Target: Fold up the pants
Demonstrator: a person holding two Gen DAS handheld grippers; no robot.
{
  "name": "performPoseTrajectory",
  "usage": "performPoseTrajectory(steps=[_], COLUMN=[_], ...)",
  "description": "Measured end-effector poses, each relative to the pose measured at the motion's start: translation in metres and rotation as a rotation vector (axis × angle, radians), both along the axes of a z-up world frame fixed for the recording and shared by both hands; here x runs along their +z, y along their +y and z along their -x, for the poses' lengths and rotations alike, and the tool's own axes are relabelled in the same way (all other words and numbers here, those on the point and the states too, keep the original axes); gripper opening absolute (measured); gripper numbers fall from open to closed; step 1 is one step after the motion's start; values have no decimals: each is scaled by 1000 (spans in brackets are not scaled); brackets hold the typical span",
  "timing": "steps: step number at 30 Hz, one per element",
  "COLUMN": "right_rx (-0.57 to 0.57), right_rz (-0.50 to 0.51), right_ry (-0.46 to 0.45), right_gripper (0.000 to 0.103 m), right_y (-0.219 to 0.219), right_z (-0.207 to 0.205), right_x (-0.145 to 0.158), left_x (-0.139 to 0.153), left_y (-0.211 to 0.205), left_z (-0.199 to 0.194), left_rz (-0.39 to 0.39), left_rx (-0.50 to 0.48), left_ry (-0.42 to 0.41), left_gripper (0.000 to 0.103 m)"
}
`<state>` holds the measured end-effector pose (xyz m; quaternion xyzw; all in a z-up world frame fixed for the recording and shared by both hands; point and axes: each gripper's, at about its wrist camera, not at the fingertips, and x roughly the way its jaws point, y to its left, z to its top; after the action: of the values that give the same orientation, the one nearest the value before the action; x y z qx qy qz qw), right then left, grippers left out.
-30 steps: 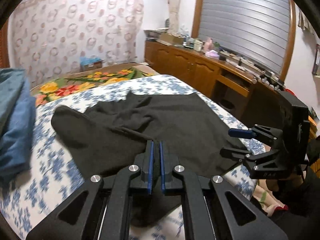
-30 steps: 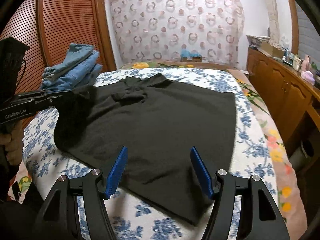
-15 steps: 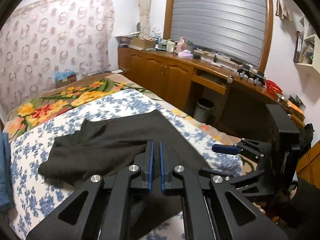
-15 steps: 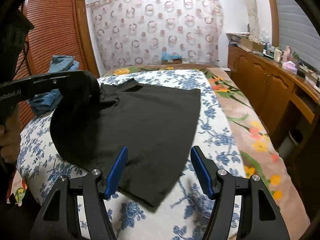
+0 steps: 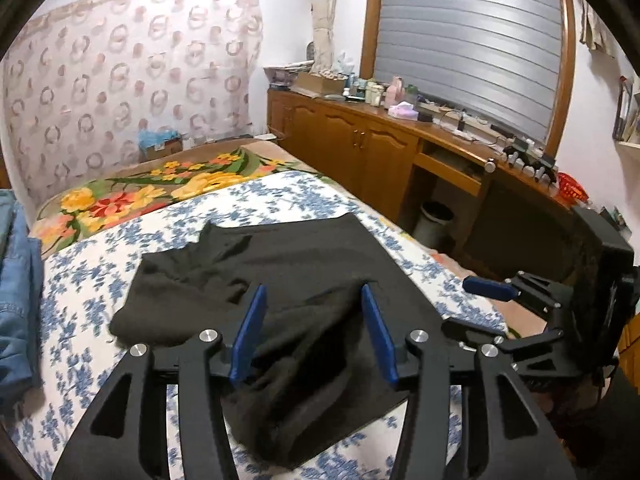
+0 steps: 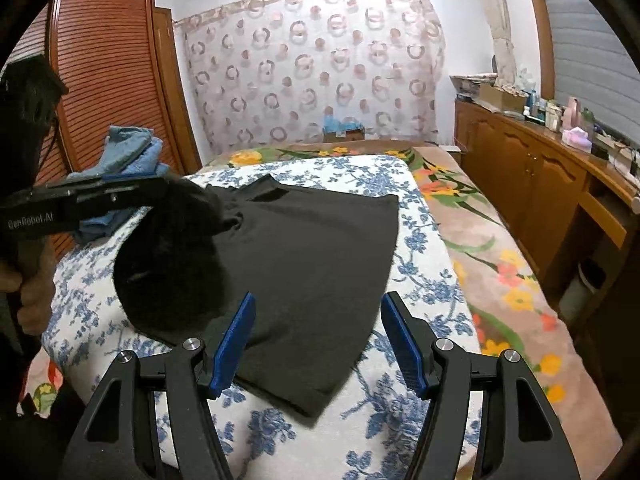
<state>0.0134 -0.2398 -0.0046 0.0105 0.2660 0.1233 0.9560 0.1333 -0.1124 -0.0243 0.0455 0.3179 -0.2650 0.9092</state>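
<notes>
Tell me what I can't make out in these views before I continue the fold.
Left wrist view: the pants' near edge is hidden under the left gripper.
Right wrist view: bunched cloth covers that gripper's tips, so contact there is unclear.
Both views: waistband and hems are lost in the dark fabric.
Left wrist view: the jeans are cut off by the left edge.

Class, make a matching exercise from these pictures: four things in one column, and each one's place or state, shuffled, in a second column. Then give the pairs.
1. black pants
2. denim pile
3. waste bin
4. left hand-held gripper

a. fingers apart, open
b. on the floor under the desk
c. lying on the blue-flowered sheet
d. by the slatted wooden door

Pairs: 1-c, 2-d, 3-b, 4-a
</notes>
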Motion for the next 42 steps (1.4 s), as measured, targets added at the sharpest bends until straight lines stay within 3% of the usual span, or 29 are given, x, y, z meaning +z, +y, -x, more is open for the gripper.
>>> performPoseTrajectory(steps=[5,10,19,22,24,27,36,42], right_rx=[18,38,88,110,121,142,118,111], right_rz=[-11,4,44,53,64,28,-51,-20], right_ry=[11,26,74,67,71,78,-55,-22], right_gripper=[67,67,49,36,18,4,0,2], right_y=[-3,-2,18,26,32,31,10,5], right_z=[-8,-19,-52,-58,-64,-67,-38,-35], right_x=[-5,-10,-19,-17,-18,-19,6,-4], left_x=[-2,-22,-52,-55,-56,-56,-60,-65], left_y=[14,24,42,46,47,48,49,48], left_z=[8,7,3,4,4,4,5,5], left_rz=[6,-22,-42,-40,-40,-39,-31,-39], left_rx=[15,43,89,97,101,103,104,103], left_ry=[-19,13,75,81,83,82,94,105], left_gripper=[64,64,64,64,64,64,64,64])
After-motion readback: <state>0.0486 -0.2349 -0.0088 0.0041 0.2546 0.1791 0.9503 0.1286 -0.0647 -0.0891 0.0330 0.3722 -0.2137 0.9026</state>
